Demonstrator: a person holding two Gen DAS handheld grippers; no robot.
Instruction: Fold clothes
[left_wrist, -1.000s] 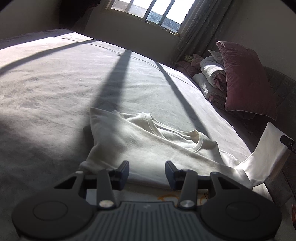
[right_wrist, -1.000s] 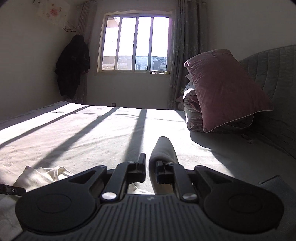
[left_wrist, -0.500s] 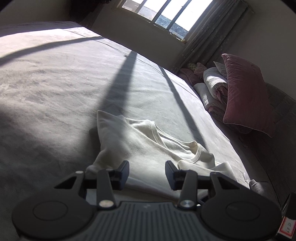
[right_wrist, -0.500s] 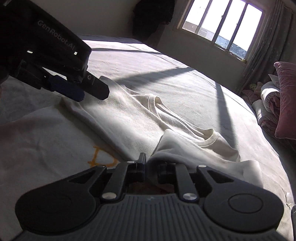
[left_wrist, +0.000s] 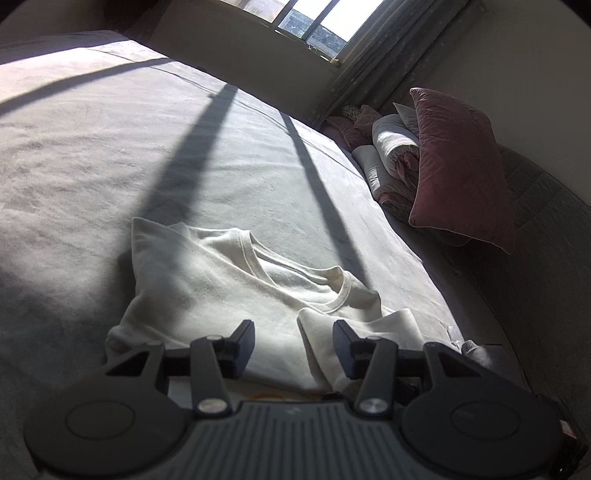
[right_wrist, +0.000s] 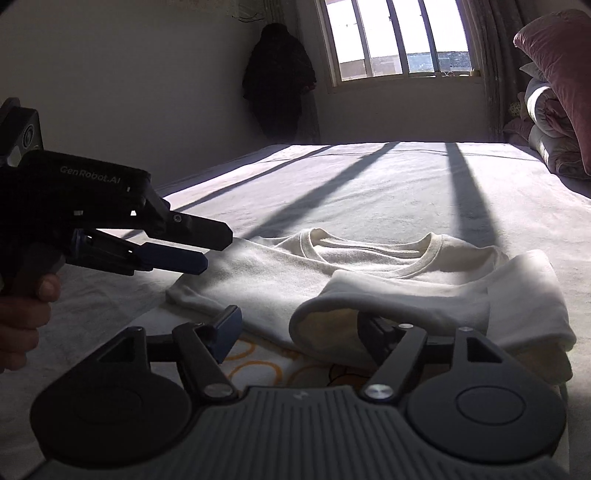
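A white T-shirt (left_wrist: 221, 288) lies flat on the bed, collar towards the window, with an orange print on its near part. Its right sleeve (right_wrist: 424, 295) is folded inward across the chest. My right gripper (right_wrist: 297, 321) is low over the shirt with its jaws opening; the sleeve's edge drapes over the right finger, and the pads do not press it. My left gripper (left_wrist: 293, 332) hovers over the shirt's left side, its jaws opening with nothing between them. In the right wrist view the left gripper (right_wrist: 212, 249) hangs just above the left shoulder.
The grey bed sheet (right_wrist: 369, 177) stretches wide towards the window (right_wrist: 399, 37). A maroon pillow (left_wrist: 458, 166) and a rolled quilt (left_wrist: 395, 147) are stacked at the headboard on the right. A dark coat (right_wrist: 277, 85) hangs in the far corner. A hand (right_wrist: 22, 314) holds the left gripper.
My right gripper carried the sleeve down and across onto the shirt, then opened and let it go. My left gripper rose slightly and its jaws widened.
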